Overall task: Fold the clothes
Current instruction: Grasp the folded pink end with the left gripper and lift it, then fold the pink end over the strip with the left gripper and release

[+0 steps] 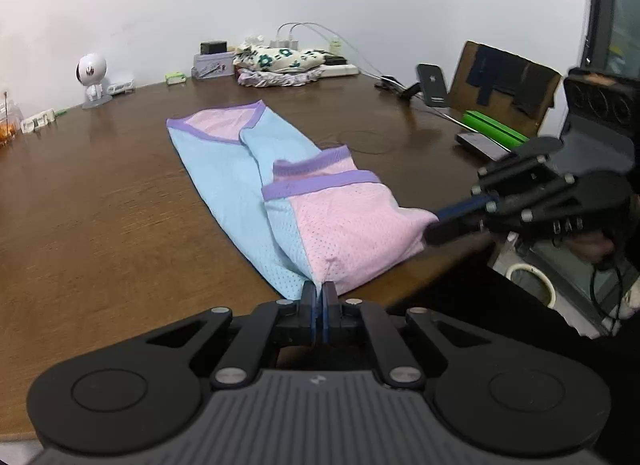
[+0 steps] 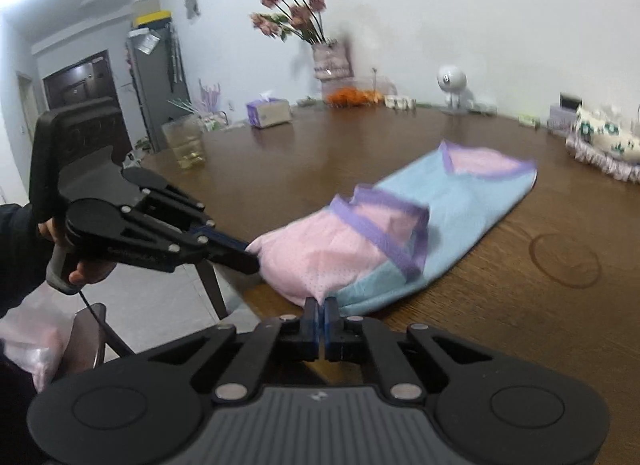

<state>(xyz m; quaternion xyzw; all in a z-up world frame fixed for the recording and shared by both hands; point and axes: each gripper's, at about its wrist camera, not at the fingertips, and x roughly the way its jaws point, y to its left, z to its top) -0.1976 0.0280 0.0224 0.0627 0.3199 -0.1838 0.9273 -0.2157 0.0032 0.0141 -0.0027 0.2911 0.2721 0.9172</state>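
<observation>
The garment (image 1: 256,185), a mesh vest in pink and blue with purple trim, lies lengthwise on the wooden surface (image 1: 100,205), its near end at the front edge. Left gripper (image 1: 319,293): jaws closed on the near hem. Right gripper (image 2: 321,309): jaws likewise pinching the neighbouring corner.

Judgement: a fold is in hand, with both near corners gripped. The next move calls for carrying both corners together toward the far purple collar, kept level. The cloth inside each pinch is hidden, and the right view is motion-blurred.
</observation>
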